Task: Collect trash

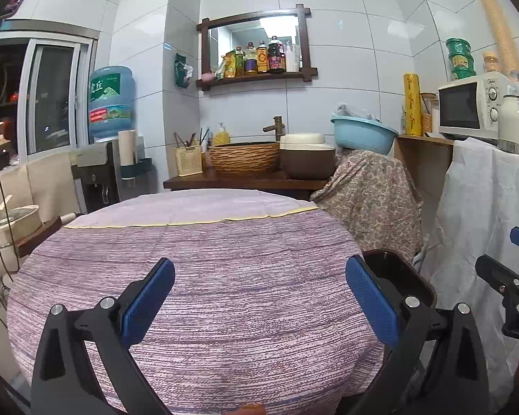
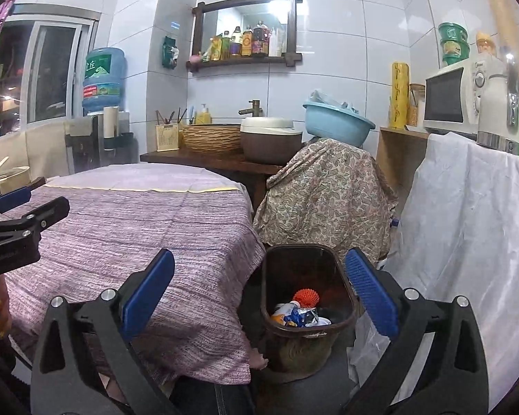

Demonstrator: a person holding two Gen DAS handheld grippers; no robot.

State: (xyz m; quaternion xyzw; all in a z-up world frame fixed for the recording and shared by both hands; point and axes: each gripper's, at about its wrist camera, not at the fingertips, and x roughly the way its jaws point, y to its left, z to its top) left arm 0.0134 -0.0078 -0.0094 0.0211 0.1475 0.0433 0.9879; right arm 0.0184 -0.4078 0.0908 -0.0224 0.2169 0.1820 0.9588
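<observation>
Trash bin (image 2: 308, 311): upright beside worktop (image 2: 138, 228), mouth up, long axis running away from camera.
Contents: orange ball (image 2: 306, 298), crumpled wrappers (image 2: 296, 316).
Left claw (image 1: 259, 306): apart, empty.
Right claw (image 2: 259, 302): apart, empty.

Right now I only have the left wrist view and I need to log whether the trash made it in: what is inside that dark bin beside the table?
Observer: The bin holds an orange spiky ball on top of crumpled wrappers.
Operator: Is the right gripper carrying anything? I only see its edge.
Observer: No. The right gripper is open, with nothing between its blue pads; the bin shows through the gap.
Operator: Anything left on the far right side of the table?
Observer: The purple tablecloth looks bare right up to its edge by the bin.
</observation>
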